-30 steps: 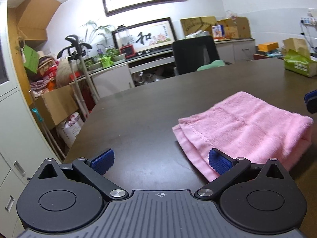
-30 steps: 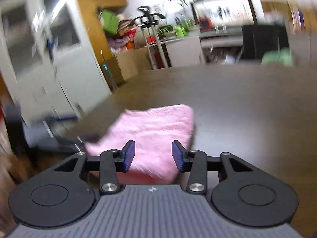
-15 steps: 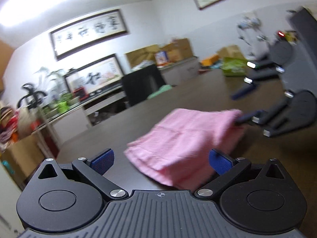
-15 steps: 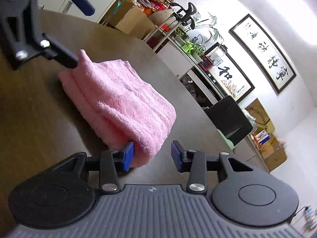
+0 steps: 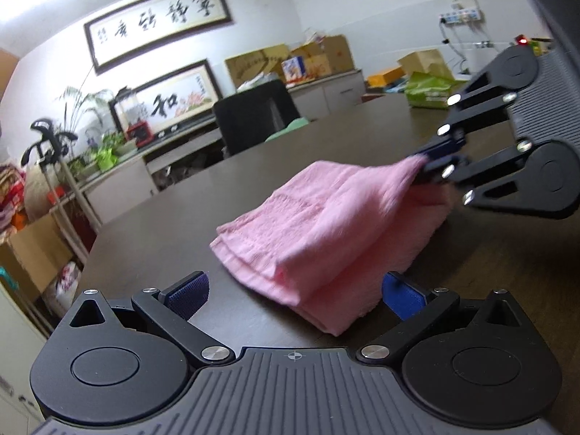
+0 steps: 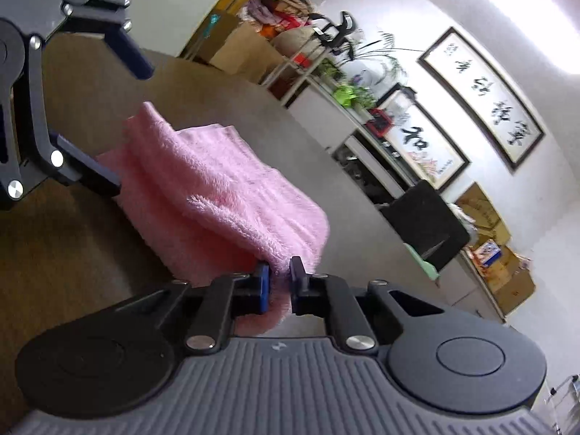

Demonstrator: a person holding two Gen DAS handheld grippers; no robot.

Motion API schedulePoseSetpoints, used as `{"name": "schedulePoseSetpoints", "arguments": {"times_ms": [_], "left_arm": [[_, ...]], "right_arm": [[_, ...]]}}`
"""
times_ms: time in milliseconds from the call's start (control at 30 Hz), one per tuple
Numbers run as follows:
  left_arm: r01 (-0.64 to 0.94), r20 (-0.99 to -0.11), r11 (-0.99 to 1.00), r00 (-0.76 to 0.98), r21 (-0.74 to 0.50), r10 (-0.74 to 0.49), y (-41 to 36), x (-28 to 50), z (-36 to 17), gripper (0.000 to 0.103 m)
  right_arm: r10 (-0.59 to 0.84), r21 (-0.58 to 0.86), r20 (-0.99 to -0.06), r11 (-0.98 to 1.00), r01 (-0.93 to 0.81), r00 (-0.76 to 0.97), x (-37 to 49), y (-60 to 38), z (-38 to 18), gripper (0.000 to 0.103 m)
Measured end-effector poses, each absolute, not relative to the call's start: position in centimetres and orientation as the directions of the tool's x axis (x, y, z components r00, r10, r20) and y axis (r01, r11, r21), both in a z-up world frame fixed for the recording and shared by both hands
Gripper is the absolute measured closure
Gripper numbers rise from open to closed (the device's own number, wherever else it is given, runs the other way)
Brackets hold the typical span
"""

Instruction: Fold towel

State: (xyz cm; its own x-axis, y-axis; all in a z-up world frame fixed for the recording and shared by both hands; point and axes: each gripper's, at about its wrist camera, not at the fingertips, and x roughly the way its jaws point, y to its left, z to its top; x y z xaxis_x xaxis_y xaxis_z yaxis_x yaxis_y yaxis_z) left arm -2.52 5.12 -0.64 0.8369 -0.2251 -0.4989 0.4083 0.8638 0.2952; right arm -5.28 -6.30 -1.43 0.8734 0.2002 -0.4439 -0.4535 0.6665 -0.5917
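My right gripper [image 6: 279, 277] has just been closing: its jaws, half open a second ago with only the edge of the cloth between them, now pinch a corner of the pink towel [image 5: 319, 224]. The wrist has also rolled, so the room sits tilted in the right view. My left gripper [image 5: 293, 291] has its jaws wide apart, with the nearest towel corner lying between the pads but not pressed.

Judgement: one corner is secured. The left jaws must close on their corner before a fold can be lifted.

Location: the towel lies folded in layers on the dark table [image 5: 152, 239], at 12 o'clock from the left gripper. From there, the right gripper is at 2 o'clock.

Count:
- Towels: one.
- Grippers: two.
- Corners held: one.
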Motion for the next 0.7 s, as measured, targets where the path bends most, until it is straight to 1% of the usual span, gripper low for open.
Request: {"name": "schedulePoseSetpoints", "arguments": {"times_ms": [67, 167, 300, 367, 500, 600, 633, 700], "left_arm": [[0.373, -0.523, 0.885, 0.832, 0.278, -0.186, 5.6, -1.9, -0.6, 0.0], [0.346, -0.544, 0.904, 0.823, 0.252, -0.164, 6.1, -1.2, -0.5, 0.0], [0.33, -0.554, 0.911, 0.819, 0.248, -0.146, 6.9, -1.2, -0.2, 0.0], [0.325, -0.552, 0.91, 0.823, 0.258, -0.137, 6.9, -1.4, -0.2, 0.0], [0.293, -0.528, 0.914, 0.842, 0.28, -0.108, 7.2, -1.6, 0.0, 0.0], [0.274, -0.498, 0.927, 0.86, 0.257, -0.116, 8.1, -2.0, 0.7, 0.0], [0.265, -0.478, 0.938, 0.868, 0.222, -0.132, 9.1, -2.4, 1.3, 0.0], [0.248, -0.452, 0.955, 0.879, 0.162, -0.151, 10.8, -3.0, 2.1, 0.0]], "right_arm": [[0.192, -0.593, -0.421, 0.681, -0.429, 0.886, -5.7, -6.9, -1.2, 0.093], [0.178, -0.594, -0.389, 0.701, -0.393, 0.904, -6.4, -7.7, -0.9, 0.093], [0.158, -0.64, -0.427, 0.643, -0.421, 0.891, -6.7, -7.6, -2.1, 0.093], [0.125, -0.654, -0.459, 0.623, -0.429, 0.88, -6.5, -7.5, -2.8, 0.093], [0.149, -0.627, -0.465, 0.64, -0.444, 0.873, -6.2, -7.8, -2.6, 0.092], [0.19, -0.583, -0.488, 0.655, -0.481, 0.852, -6.5, -8.3, -1.6, 0.087], [0.207, -0.564, -0.503, 0.657, -0.5, 0.839, -6.6, -8.5, -1.3, 0.08], [0.247, -0.514, -0.53, 0.667, -0.539, 0.811, -7.0, -9.2, -0.4, 0.075]]}}
